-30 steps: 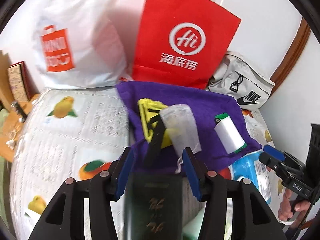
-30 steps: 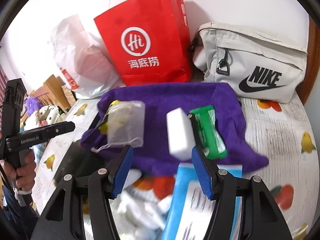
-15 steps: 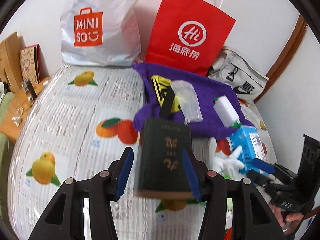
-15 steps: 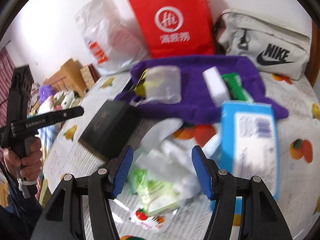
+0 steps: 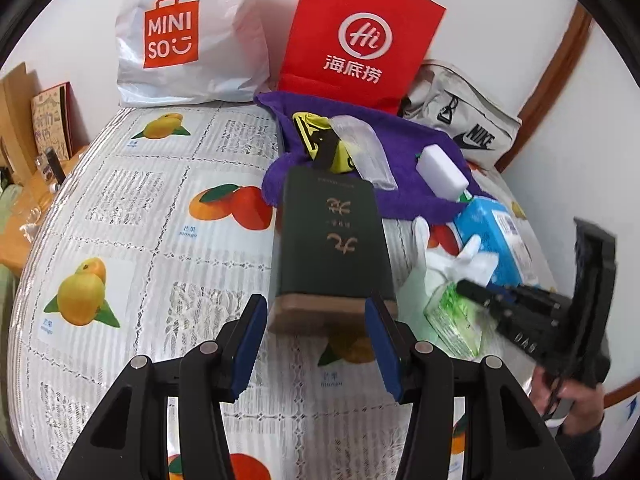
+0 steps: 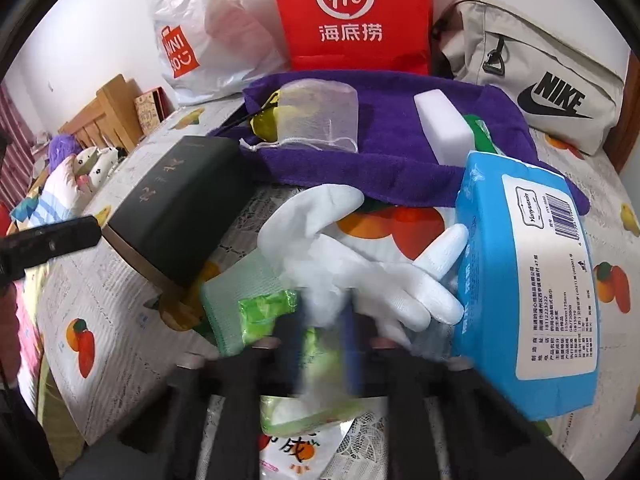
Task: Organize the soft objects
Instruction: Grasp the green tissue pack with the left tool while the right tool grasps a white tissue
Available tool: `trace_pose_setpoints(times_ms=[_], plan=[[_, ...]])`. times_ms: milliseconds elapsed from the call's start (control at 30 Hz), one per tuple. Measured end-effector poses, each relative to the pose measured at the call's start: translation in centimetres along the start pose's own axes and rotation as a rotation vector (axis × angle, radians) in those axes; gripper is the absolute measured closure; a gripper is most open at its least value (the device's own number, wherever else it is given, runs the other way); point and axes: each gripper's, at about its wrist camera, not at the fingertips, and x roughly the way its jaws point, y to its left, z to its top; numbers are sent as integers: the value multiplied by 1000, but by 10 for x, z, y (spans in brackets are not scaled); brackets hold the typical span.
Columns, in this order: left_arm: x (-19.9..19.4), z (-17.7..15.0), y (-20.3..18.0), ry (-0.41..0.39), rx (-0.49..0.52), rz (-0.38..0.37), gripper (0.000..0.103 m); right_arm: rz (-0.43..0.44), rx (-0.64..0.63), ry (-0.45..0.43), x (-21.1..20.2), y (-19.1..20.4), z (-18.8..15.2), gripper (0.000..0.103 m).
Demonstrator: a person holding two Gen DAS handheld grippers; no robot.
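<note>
While white glove [image 6: 352,264] fingers point away — left jaws wide | right jaws blurred, cannot tell.

Open fruit-print bed [image 5: 132,216] lies left of the dark book [image 5: 334,240]; gloves [image 6: 360,264], tissue pack [image 6: 528,280] and purple towel [image 5: 404,148] crowd the right.

Tablecloth [image 5: 120,208]: white lace pattern, printed orange and yellow fruit with green leaves. Towel [image 6: 384,152]: deep purple. Book [image 5: 332,240]: dark green cover, gold characters. Glove [image 6: 360,264]: white. Tissue pack [image 6: 532,280]: light blue, white label. Paper bag [image 5: 360,40]: red, white logo. Plastic bag [image 5: 188,40]: white, orange panel. Pouch [image 6: 536,72]: beige, black logo. Sponge [image 6: 444,128]: white.
</note>
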Motion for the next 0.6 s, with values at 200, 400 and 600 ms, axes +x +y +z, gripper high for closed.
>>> trace_pose_setpoints(times_ms=[200, 400, 600], plan=[[0, -11, -10, 13, 18, -23, 54, 41, 31, -98, -35, 0, -4, 95], [2, -24, -34, 35, 54, -54, 54, 50, 51, -149, -77, -2, -23, 95], [15, -37, -69, 85, 111, -84, 51, 29, 28, -157, -105, -4, -53, 95]])
